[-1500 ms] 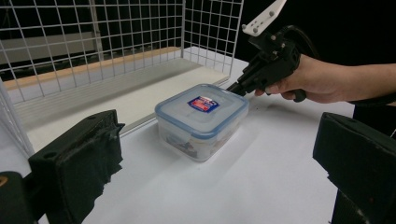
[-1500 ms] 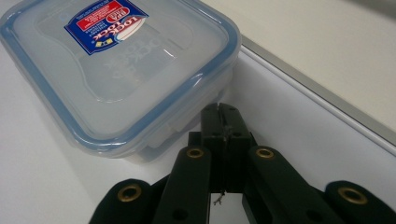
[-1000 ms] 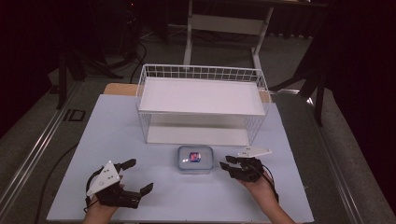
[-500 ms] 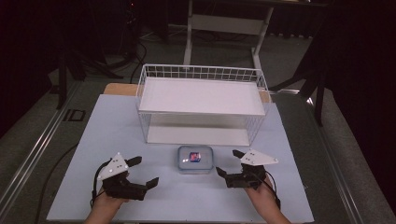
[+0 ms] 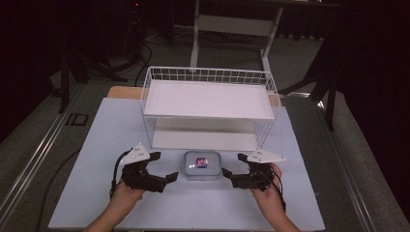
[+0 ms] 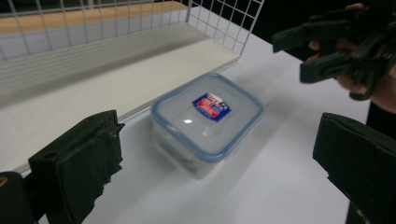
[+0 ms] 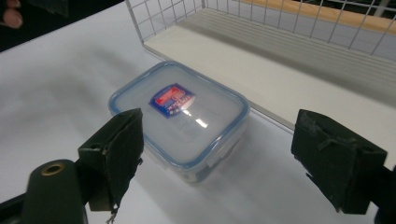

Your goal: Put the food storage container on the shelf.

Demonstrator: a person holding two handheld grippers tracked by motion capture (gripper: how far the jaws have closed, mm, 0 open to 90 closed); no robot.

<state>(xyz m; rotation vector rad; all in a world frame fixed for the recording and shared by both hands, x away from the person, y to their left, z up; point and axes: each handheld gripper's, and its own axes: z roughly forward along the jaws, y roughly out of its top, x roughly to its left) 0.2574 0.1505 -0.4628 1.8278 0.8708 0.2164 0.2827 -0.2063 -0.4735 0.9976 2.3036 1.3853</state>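
Observation:
A clear plastic container point(image 5: 202, 165) with a blue-rimmed lid and a red and blue label stands on the white table, just in front of the wire rack. My left gripper point(image 5: 163, 166) is open at its left, jaws pointing at it. My right gripper point(image 5: 233, 165) is open at its right; its jaws have just opened wide and eased in slightly, with nothing pressed between them. In the left gripper view the container point(image 6: 205, 121) lies ahead of my left gripper point(image 6: 222, 135), with the right gripper point(image 6: 322, 51) beyond. In the right gripper view the container point(image 7: 180, 116) sits ahead of my right gripper point(image 7: 224, 140), untouched.
A white wire rack point(image 5: 208, 77) with an upper shelf and a lower board point(image 5: 203, 140) stands behind the container. The table top point(image 5: 193, 208) runs to a front edge near the person's forearms. A metal stand point(image 5: 232, 24) rises on the dark floor behind.
The left gripper has moved right and forward toward the container and lifted a little. The right gripper stayed in place and spread its jaws.

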